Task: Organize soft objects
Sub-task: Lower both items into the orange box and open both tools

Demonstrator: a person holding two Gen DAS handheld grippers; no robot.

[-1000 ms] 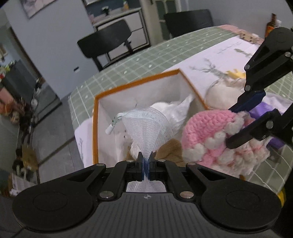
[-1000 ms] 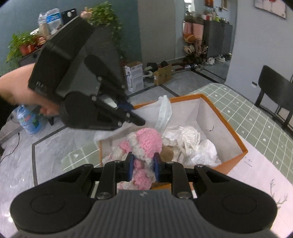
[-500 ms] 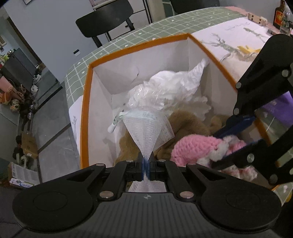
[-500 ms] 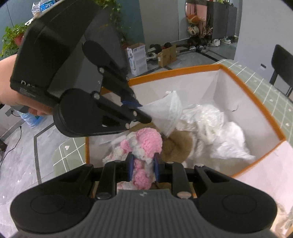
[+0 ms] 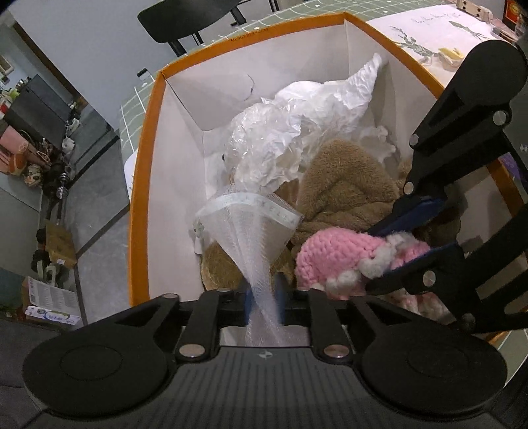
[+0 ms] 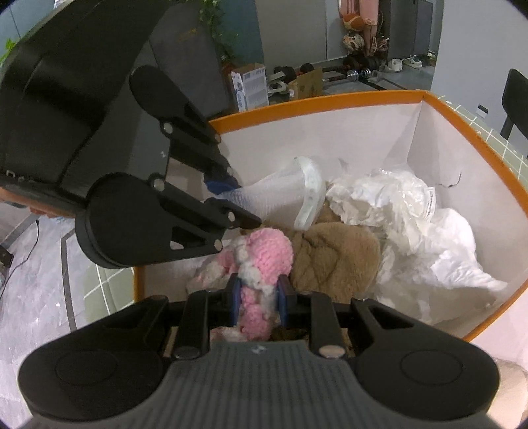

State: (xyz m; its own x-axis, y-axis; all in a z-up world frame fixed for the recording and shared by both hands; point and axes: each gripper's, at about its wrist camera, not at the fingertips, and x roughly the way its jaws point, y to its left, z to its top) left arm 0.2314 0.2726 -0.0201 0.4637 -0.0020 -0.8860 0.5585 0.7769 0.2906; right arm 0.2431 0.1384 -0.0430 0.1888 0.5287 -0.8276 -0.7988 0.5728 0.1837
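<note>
at the left edge of the left wrist view lies the grey tiled floor [image 5: 95, 211] with clutter along the wall. next comes the orange-rimmed box [image 5: 145, 171] with white inner walls, standing on the green checked bench [image 6: 102, 283]. the left gripper [image 5: 263, 298] points down into it, its jaws just having been opening and now standing a little apart, with the narrow end of a white mesh pouch [image 5: 254, 237] hanging loose between the blue pads; whether the pads still press it cannot be told. the pouch fans out over crumpled white plastic wrapping [image 5: 297, 132] at the far end of the box and a brown fleece item [image 5: 343, 191] in the middle. to the right, a pink and white knitted toy [image 5: 340, 254] lies on the brown fleece near the box's near corner, and the right gripper [image 6: 258, 300] has its jaws pinching it, the knit bulging between the blue pads. beyond the box's right rim lies a white printed cloth [image 5: 439, 29].
</note>
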